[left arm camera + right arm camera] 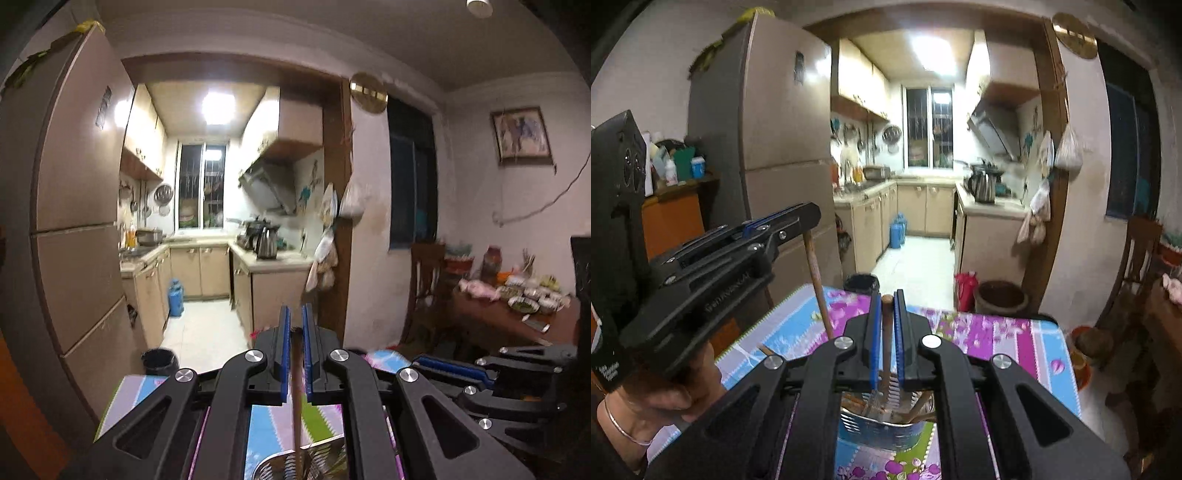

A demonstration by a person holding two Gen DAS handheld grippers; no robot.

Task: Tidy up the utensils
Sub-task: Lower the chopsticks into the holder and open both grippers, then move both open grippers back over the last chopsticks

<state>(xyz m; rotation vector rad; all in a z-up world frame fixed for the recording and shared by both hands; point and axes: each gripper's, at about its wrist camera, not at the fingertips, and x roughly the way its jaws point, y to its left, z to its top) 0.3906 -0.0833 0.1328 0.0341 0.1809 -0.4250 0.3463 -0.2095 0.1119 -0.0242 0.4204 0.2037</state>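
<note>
Ribbed blue jaws pinch round wooden chopstick [886, 332] above slotted steel holder [879, 424].

left gripper [296, 325]: I have its jaws clamped on a thin wooden stick [295, 387], pointing near level
right gripper [887, 314]: jaws clamped on another stick [886, 332], tilted down
left hand [665, 391]: wrapped round the handle

A tall beige three-door refrigerator [775, 122] stands left of a dark wooden doorway frame [1051, 177]; beyond it a narrow galley kitchen runs to a barred window [929, 127] under a bright square ceiling light [218, 107]; cream base cabinets [925, 208] line both sides of a pale tiled floor [916, 266]; a slanted steel range hood [267, 184] hangs at right; a framed picture [521, 134] hangs on the whitish wall [476, 192].
</note>
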